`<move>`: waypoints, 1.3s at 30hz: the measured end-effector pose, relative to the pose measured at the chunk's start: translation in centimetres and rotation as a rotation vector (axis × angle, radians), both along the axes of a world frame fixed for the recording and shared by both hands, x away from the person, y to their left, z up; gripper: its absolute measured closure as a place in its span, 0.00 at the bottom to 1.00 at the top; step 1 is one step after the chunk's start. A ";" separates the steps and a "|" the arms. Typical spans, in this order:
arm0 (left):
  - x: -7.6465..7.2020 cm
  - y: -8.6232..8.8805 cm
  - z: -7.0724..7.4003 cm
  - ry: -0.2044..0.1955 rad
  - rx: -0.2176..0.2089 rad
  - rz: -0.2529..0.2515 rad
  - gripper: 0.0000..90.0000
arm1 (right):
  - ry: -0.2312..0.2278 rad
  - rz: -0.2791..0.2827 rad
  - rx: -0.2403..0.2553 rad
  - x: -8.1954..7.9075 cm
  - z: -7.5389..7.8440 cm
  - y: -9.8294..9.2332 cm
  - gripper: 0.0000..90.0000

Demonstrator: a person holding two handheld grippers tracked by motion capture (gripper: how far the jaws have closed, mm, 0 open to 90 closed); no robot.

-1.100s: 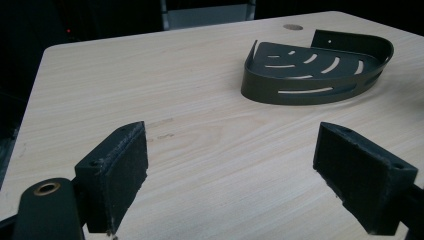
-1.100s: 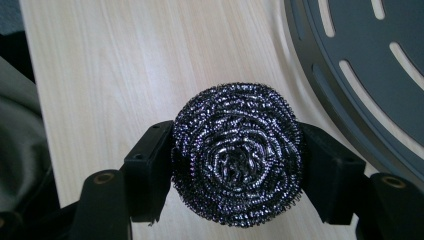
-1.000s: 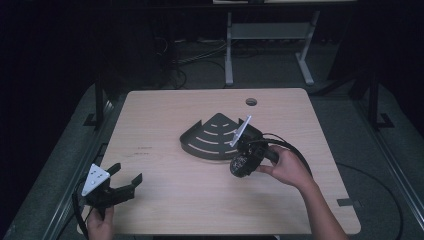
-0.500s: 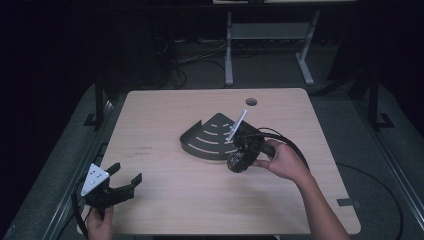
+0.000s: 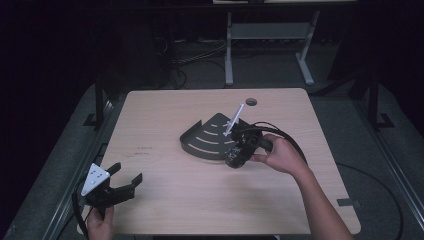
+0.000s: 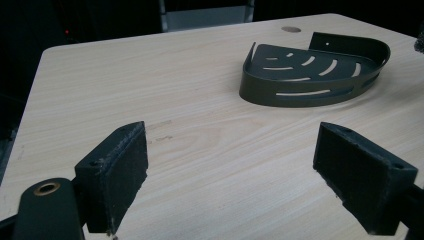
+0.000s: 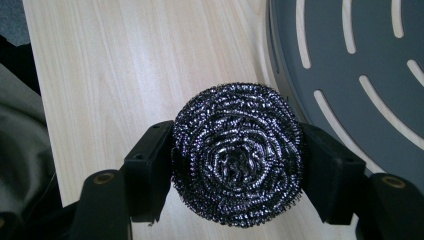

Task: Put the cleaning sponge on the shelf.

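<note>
The left gripper is black, with two blocky jaws faced in rough, dark padding that is scuffed pale at the edges. A brass-ringed screw hole sits in the arm behind one jaw. A pale grey three-cornered plate with small dark holes rides on top, and a black cable trails from the body. The right gripper is black too, with brass-ringed holes in both jaw arms, a thick looping black cable, and a white plate. Both forearms are bare, without sleeves.

One steel scourer, one slotted corner basket, one table, two tools: left, right.
</note>
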State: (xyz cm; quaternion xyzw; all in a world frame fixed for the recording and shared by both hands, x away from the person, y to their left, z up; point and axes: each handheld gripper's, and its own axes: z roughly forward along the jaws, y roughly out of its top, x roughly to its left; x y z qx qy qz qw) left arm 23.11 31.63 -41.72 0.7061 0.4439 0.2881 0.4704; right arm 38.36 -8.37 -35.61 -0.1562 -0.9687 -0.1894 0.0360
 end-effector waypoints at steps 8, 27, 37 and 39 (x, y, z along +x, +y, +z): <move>0.0 0.0 0.0 0.001 0.001 -0.001 0.15 | 0.002 -0.004 -0.005 0.7 0.4 0.2 0.38; 0.0 0.1 0.1 0.001 -0.009 -0.001 0.15 | -0.001 -0.004 -0.025 2.7 1.2 1.5 0.38; 0.0 0.1 0.1 -0.002 -0.015 0.001 0.15 | 0.003 -0.014 -0.024 4.1 1.1 2.1 0.38; 0.0 0.1 0.1 -0.002 -0.015 0.001 0.15 | 0.009 -0.023 -0.026 4.7 1.0 2.1 0.38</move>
